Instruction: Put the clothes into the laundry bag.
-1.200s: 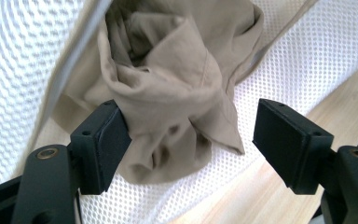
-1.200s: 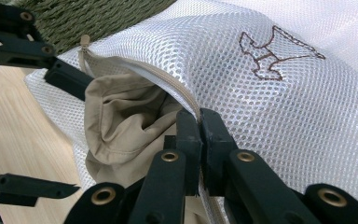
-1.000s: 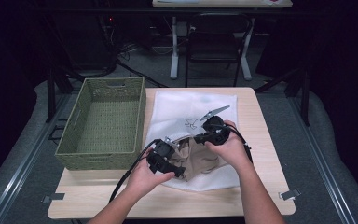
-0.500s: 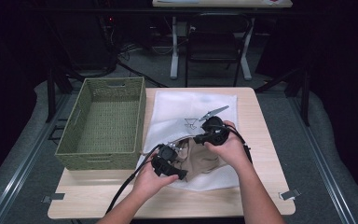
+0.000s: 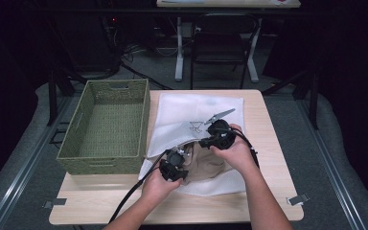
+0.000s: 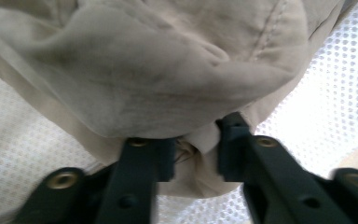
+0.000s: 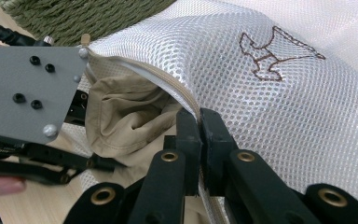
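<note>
A white mesh bag (image 5: 191,112) with a brown stitched emblem lies flat on the table, and a beige garment (image 5: 206,165) bulges from its open zipper mouth. My right gripper (image 7: 199,119) is shut on the bag's zipper edge (image 7: 186,100) and holds the mouth up. My left gripper (image 6: 196,140) has a fold of the beige garment (image 6: 168,70) between its jaws, which have just been closing and now pinch it. In the high view the left gripper (image 5: 182,162) sits at the garment's left side, the right gripper (image 5: 206,143) just above it.
A green woven basket (image 5: 100,163) stands at the table's left, close beside the bag. The wooden table (image 5: 268,143) shows bare wood to the right of the bag and along the front edge. A chair and table legs stand beyond the far edge.
The left hand has dropped slightly and shifted right onto the garment. The right hand has stayed where it was on the bag's edge.
</note>
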Demonstrator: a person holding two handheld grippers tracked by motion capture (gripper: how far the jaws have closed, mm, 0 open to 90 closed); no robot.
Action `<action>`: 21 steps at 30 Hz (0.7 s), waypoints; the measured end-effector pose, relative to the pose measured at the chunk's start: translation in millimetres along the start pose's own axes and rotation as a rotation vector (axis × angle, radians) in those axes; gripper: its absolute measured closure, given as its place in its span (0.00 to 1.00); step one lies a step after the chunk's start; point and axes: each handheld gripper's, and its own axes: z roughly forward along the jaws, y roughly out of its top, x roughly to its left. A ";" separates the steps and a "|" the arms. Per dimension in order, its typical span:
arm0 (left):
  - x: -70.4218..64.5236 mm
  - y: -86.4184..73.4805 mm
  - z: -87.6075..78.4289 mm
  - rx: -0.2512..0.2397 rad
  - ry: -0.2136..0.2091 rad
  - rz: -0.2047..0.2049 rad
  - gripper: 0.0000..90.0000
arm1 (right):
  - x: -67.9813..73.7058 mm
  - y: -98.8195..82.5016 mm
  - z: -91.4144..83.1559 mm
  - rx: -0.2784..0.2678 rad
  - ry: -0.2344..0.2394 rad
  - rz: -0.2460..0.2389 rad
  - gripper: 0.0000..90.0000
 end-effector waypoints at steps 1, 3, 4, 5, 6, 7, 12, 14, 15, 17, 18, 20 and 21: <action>0.7 0.2 -0.4 0.000 -0.001 -0.002 0.86 | 0.0 0.0 0.0 -0.001 0.000 -0.002 0.97; 1.0 1.0 -1.6 -0.001 0.000 -0.003 0.88 | 0.0 0.0 0.0 -0.001 0.000 -0.003 0.97; 1.2 1.6 -2.2 -0.002 -0.006 -0.005 0.89 | 0.0 0.0 -0.1 0.000 0.000 -0.001 0.97; 1.6 2.1 -2.7 -0.001 -0.009 -0.005 0.89 | 0.0 0.0 -0.2 0.000 0.000 0.000 0.97; 1.9 3.0 -3.3 -0.005 -0.017 -0.019 0.89 | 0.0 0.0 -0.2 0.000 0.000 0.000 0.97; 3.3 4.3 -4.5 -0.006 -0.022 -0.015 0.90 | -0.1 0.1 0.0 -0.002 0.000 -0.004 0.97; 6.8 11.8 -8.5 -0.015 -0.032 -0.023 0.90 | 1.2 0.4 0.9 0.001 0.000 -0.007 0.97; 7.5 15.3 -8.7 -0.015 -0.035 -0.028 0.90 | 1.5 0.4 0.9 0.001 0.001 -0.013 0.97; 7.8 17.2 -8.7 -0.015 -0.033 -0.027 0.90 | 1.7 0.4 1.0 0.000 0.000 -0.013 0.97; 8.0 20.6 -9.2 -0.015 -0.032 -0.026 0.90 | 1.9 0.5 1.0 0.001 0.000 -0.012 0.97; 8.0 22.8 -9.5 -0.018 -0.030 -0.022 0.90 | 2.3 0.5 0.8 0.002 0.001 -0.007 0.97; 7.7 25.8 -10.1 -0.026 -0.029 -0.024 0.90 | 2.3 0.5 0.8 0.001 0.003 -0.012 0.97; 7.5 27.6 -10.7 -0.024 -0.032 -0.027 0.90 | 2.4 0.5 0.9 0.001 0.004 -0.013 0.97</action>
